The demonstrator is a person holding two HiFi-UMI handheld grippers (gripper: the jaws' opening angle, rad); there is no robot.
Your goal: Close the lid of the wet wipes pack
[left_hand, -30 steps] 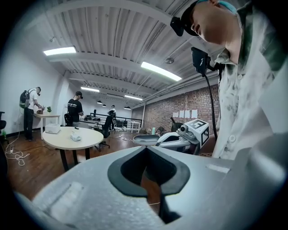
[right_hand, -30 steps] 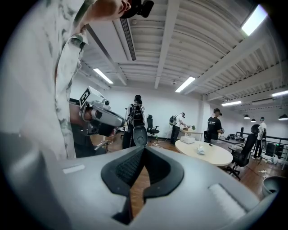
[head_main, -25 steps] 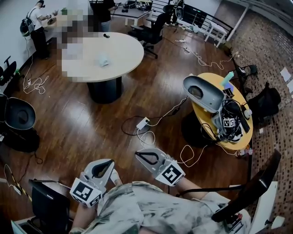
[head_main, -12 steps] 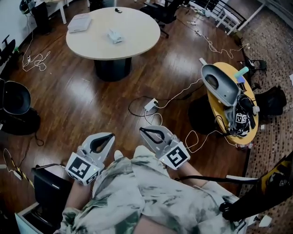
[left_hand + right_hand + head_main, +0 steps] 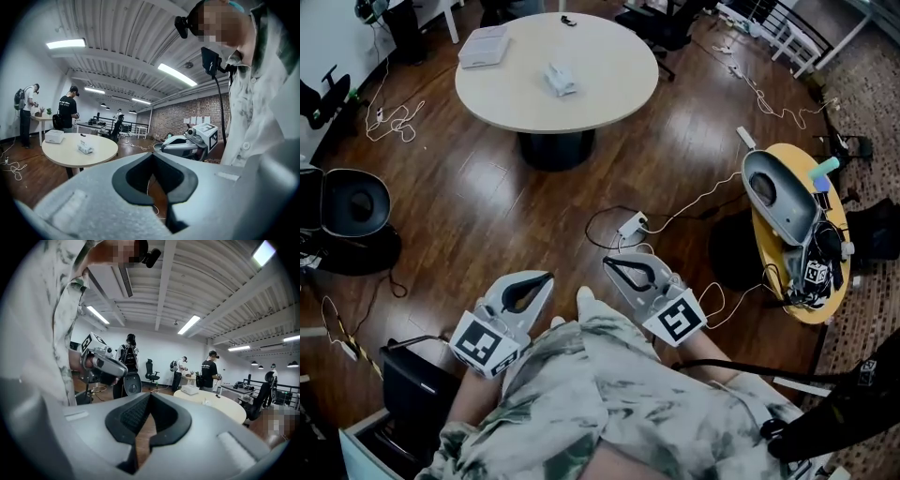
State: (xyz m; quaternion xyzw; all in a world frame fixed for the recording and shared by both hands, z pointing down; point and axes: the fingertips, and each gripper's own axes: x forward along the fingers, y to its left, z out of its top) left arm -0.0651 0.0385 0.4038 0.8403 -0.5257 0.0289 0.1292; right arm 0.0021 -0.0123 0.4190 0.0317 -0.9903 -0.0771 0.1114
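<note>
Two shut, empty claws at lower centre: left claw, right claw. Wet wipes pack on round worktop, upper centre, nearer than before yet well apart; closing likely not begun.

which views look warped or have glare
Left gripper view and right gripper view: strong fisheye bend, black corners, ceiling lights blown white. Head view: milder bend, pale sheen on the wood floor.

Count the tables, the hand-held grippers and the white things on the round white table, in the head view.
Tables: 2, white table, yellow table
Hand-held grippers: 2, left gripper, right gripper
White things: 2, flat box, wipes pack
Total: 6
</note>
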